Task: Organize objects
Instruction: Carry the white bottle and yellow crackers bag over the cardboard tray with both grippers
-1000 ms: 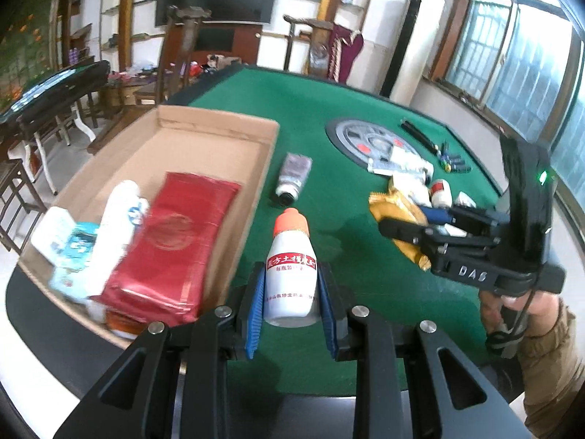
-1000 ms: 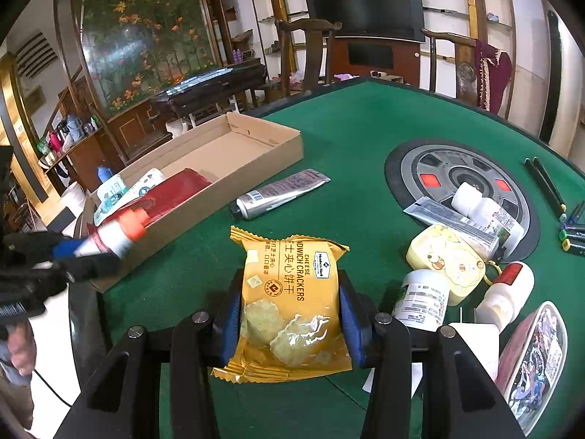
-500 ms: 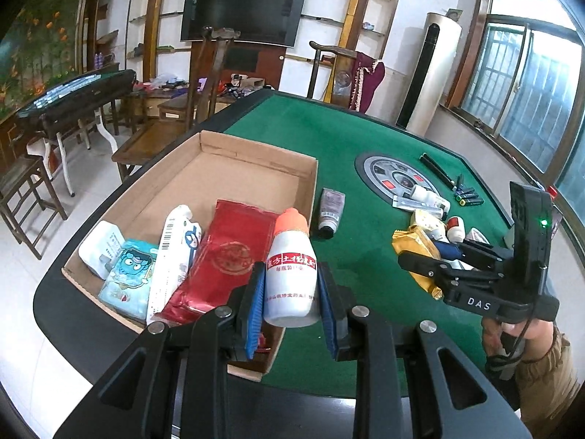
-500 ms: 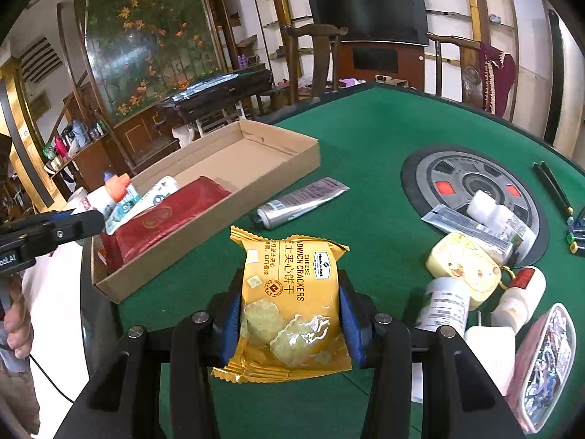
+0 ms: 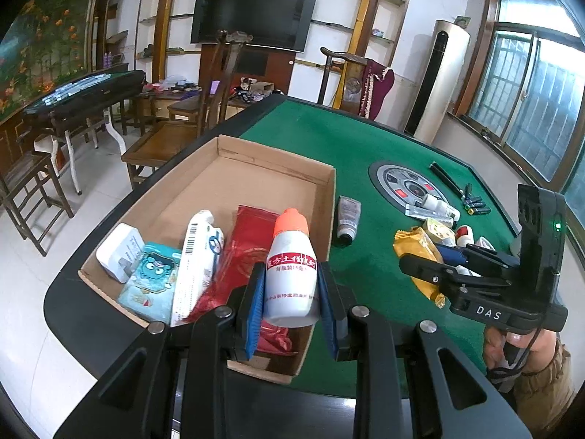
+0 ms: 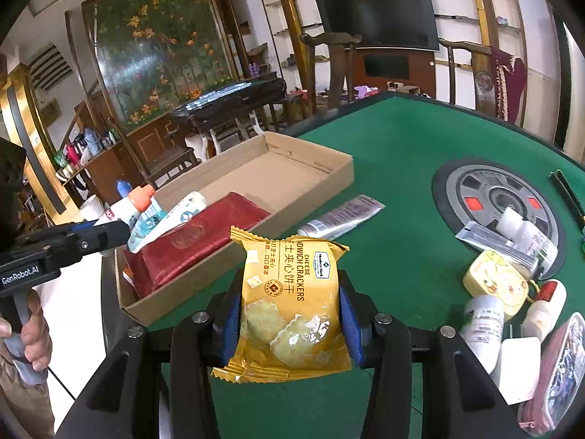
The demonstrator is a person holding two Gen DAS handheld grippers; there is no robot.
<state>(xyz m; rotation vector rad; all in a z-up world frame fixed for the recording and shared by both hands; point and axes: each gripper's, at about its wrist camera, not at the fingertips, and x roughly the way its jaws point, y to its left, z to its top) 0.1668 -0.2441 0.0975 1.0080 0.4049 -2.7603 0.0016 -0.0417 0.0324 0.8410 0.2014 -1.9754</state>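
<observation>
Left gripper [image 5: 291, 294] clamps the orange-capped white bottle [image 5: 290, 274] above the cardboard box [image 5: 325, 219], near its six o'clock end. Right gripper [image 6: 290, 320] squeezes the cheese cracker packet [image 6: 289, 303] over the green table [image 6: 395, 168], the box at ten o'clock.

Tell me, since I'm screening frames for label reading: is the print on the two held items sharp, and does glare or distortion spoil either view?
Left wrist view: print on the white orange-capped bottle is sharp; window bright; edges bowed by fisheye. Right wrist view: yellow cracker packet legible, slight sheen on its wrapper; corners dark.
</observation>
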